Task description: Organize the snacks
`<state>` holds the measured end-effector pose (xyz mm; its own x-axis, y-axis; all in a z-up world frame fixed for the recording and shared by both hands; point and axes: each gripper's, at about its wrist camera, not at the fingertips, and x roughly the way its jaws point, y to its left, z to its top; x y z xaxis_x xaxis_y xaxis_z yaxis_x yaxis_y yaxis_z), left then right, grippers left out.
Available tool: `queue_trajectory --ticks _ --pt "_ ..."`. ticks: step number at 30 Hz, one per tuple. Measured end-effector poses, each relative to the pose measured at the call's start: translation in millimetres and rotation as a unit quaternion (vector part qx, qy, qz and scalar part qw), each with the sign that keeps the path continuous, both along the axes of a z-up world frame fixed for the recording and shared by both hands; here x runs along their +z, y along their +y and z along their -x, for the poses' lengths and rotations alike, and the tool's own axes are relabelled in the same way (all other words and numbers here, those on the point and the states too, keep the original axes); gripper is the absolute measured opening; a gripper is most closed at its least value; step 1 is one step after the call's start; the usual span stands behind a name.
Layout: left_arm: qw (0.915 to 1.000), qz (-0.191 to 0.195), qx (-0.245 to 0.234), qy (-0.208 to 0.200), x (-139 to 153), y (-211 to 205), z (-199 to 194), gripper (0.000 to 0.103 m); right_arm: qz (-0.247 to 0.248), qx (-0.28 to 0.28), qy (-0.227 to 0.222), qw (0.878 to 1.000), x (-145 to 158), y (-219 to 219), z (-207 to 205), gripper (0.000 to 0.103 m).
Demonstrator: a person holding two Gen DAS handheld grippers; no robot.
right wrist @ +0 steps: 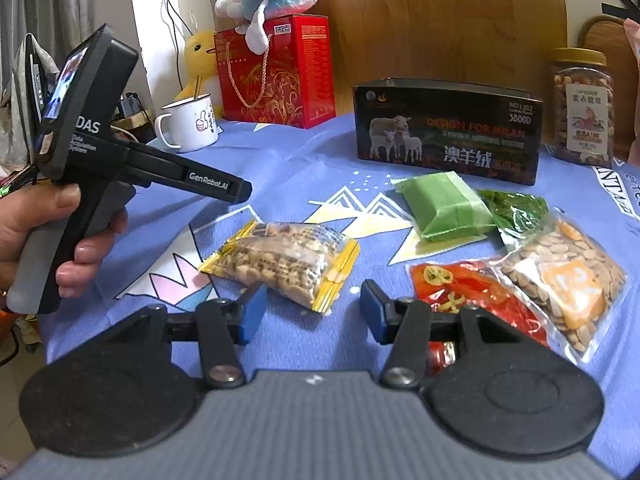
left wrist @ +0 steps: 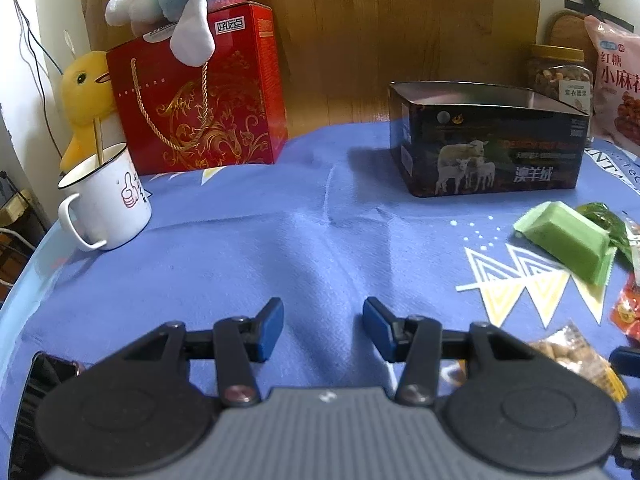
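**Snacks lay loose to the right of the left tool, in front of the open box**

Snacks were the concern, and from the left wrist view they sat at the right edge of the picture. The left tool [left wrist: 323,328] hovered over bare blue cloth of the desk [left wrist: 240,248], its jaws partly apart with nothing between them. The green wrapped bar [left wrist: 568,240] lay well off to its right, long axis slanting from upper left to lower right. A yellow-edged nut packet [left wrist: 576,360] showed just beside the tool's right finger. The open black box [left wrist: 488,144] stood beyond, to the right of centre. A red packet [left wrist: 628,312] was cut off by the frame, so its shape could not be told.

From the right wrist view, the right tool [right wrist: 313,311] stood with jaws fairly wide and empty. The nut packet [right wrist: 280,264] lay just ahead of it and slightly left, long axis running roughly across the jaws. The right tool was probably the nearer one to every snack. The left tool's body [right wrist: 120,152] was gripped by a hand [right wrist: 44,232] at the far left.

Counted here: five loose snacks, namely one nut packet, one green bar [right wrist: 448,206], one dark green packet [right wrist: 516,208], one red packet [right wrist: 476,296] and one bag of flat seeds [right wrist: 564,276]. One black box [right wrist: 448,128], one nut jar [right wrist: 582,108], one white mug [right wrist: 192,124].
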<state>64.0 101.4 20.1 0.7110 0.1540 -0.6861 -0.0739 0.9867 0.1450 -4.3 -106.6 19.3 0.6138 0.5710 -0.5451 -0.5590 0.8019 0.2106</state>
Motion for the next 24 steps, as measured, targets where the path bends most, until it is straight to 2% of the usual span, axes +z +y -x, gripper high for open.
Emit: queue_trajectory --ticks 20,24 --pt "1.0 -0.005 -0.005 0.001 -3.2 -0.7 -7.3 0.046 0.002 0.005 -0.004 1.0 -0.5 -0.5 -0.8 0.057" --pt "1.0 -0.003 -0.007 0.001 -1.8 -0.8 -6.4 0.05 0.002 0.006 -0.004 1.0 -0.5 -0.5 -0.7 0.057"
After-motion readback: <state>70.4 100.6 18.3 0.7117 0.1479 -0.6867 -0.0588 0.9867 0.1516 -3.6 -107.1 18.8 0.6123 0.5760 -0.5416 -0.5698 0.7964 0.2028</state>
